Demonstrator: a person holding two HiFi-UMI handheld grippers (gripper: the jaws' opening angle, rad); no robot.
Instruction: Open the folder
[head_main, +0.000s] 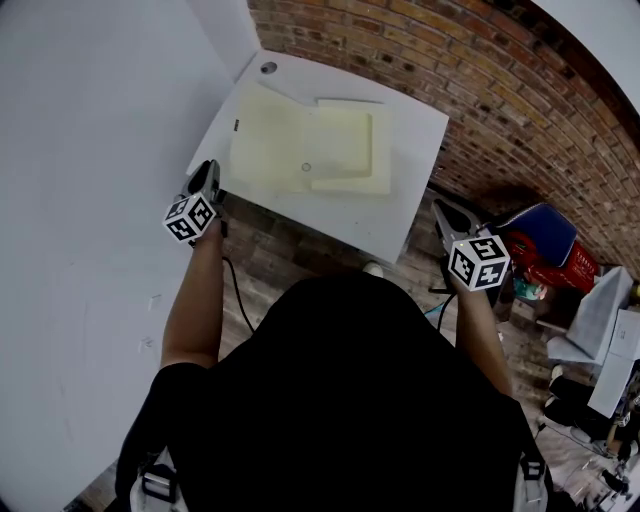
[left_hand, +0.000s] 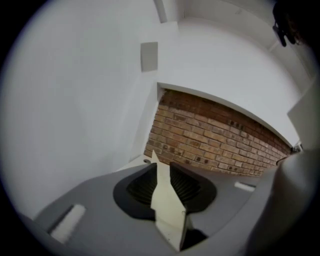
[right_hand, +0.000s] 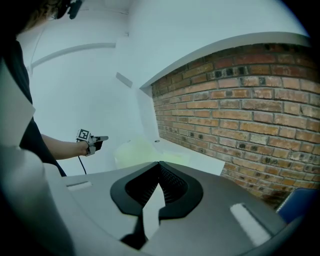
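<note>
A pale yellow folder (head_main: 275, 145) lies spread flat on the white table (head_main: 400, 220), its loose sheets (head_main: 345, 150) on the right half. In the right gripper view the folder (right_hand: 135, 150) shows as a pale patch on the table. My left gripper (head_main: 209, 170) hangs just off the table's left edge, clear of the folder. In its own view the left gripper (left_hand: 159, 167) has a narrow gap between its jaws and holds nothing. My right gripper (head_main: 440, 207) is off the table's right front corner. Its own view shows the right gripper (right_hand: 160, 165) with jaw tips meeting, empty.
A brick wall (head_main: 480, 80) runs behind and to the right of the table, and a white wall (head_main: 90, 150) stands at the left. A round cable hole (head_main: 268, 68) sits at the table's far corner. A red and blue object (head_main: 540, 240) and boxes (head_main: 600, 320) crowd the floor at right.
</note>
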